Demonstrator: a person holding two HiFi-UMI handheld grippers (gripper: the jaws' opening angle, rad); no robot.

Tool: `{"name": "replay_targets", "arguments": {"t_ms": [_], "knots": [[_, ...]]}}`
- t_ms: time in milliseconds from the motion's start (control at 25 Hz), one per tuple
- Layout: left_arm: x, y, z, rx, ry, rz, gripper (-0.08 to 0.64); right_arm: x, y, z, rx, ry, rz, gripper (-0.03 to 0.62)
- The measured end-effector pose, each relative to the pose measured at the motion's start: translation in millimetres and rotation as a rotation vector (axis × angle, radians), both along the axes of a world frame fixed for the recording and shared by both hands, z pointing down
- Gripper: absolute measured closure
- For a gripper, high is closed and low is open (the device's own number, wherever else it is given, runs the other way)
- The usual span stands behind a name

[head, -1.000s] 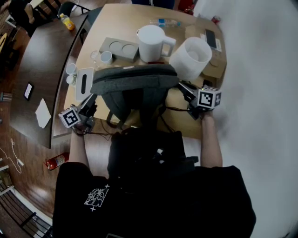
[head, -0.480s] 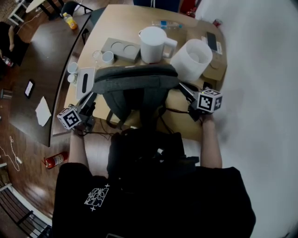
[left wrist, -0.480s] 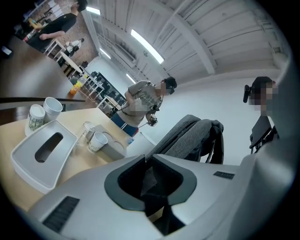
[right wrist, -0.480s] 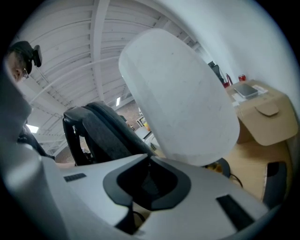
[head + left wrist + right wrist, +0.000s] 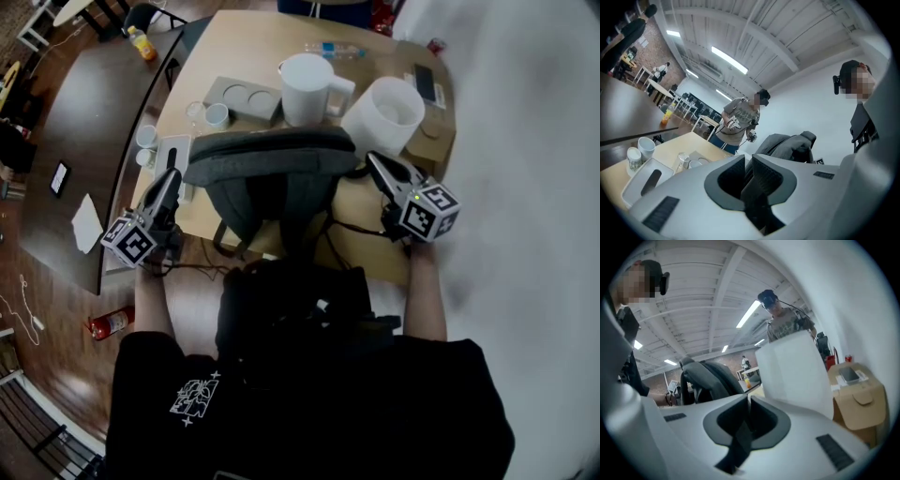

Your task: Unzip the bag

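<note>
A grey backpack (image 5: 267, 173) lies on the wooden table (image 5: 366, 239), straps towards me; its zip is not visible. My left gripper (image 5: 172, 178) hovers just off the bag's left end and my right gripper (image 5: 373, 159) just off its right end, neither touching it. The left gripper view shows its jaws (image 5: 748, 158) a narrow slit apart, nothing between them, the bag (image 5: 787, 145) beyond. The right gripper (image 5: 748, 399) looks the same, with the bag (image 5: 710, 376) to its left. Both pairs of jaws have just been opening.
Behind the bag stand a white jug (image 5: 305, 89), a white bucket (image 5: 384, 117) and a grey cup tray (image 5: 242, 97). A cardboard box (image 5: 433, 131) sits far right, a white case (image 5: 172, 161) and cups (image 5: 145, 141) left. A person (image 5: 738, 117) stands beyond the table.
Both grippers have lifted up and away from the bag's two ends, which they were against a second ago, and have rolled a little. The bag has stayed put.
</note>
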State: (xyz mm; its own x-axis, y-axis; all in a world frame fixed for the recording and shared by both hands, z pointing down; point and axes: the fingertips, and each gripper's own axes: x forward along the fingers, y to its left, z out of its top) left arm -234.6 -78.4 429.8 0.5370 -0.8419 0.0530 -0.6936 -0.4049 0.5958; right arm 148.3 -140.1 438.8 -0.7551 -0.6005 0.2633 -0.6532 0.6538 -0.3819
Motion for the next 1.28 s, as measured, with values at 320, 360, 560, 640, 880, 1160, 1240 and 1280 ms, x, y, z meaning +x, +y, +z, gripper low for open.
{"name": "replay_targets", "arguments": {"t_ms": [320, 360, 560, 640, 880, 1160, 1240, 1280], "knots": [[24, -9, -70, 0.149, -0.09, -0.025, 0.514, -27, 9, -73, 0.203, -0.012, -0.02, 0.574], [27, -10, -77, 0.166, -0.115, -0.025, 0.523, -31, 12, -80, 0.218, -0.015, -0.028, 0.574], [49, -10, -109, 0.239, -0.219, -0.008, 0.563, -42, 20, -106, 0.281, -0.01, -0.052, 0.575], [58, -10, -116, 0.26, -0.255, 0.006, 0.563, -45, 22, -113, 0.291, -0.017, -0.062, 0.575], [80, -8, -131, 0.289, -0.299, 0.039, 0.563, -55, 27, -127, 0.313, -0.026, -0.092, 0.575], [88, -7, -136, 0.301, -0.332, 0.046, 0.563, -65, 31, -134, 0.337, -0.006, -0.129, 0.575], [88, -7, -136, 0.301, -0.326, 0.044, 0.563, -67, 32, -134, 0.342, 0.009, -0.138, 0.575], [88, -6, -136, 0.302, -0.324, 0.043, 0.563, -67, 32, -133, 0.343, 0.016, -0.142, 0.575]]}}
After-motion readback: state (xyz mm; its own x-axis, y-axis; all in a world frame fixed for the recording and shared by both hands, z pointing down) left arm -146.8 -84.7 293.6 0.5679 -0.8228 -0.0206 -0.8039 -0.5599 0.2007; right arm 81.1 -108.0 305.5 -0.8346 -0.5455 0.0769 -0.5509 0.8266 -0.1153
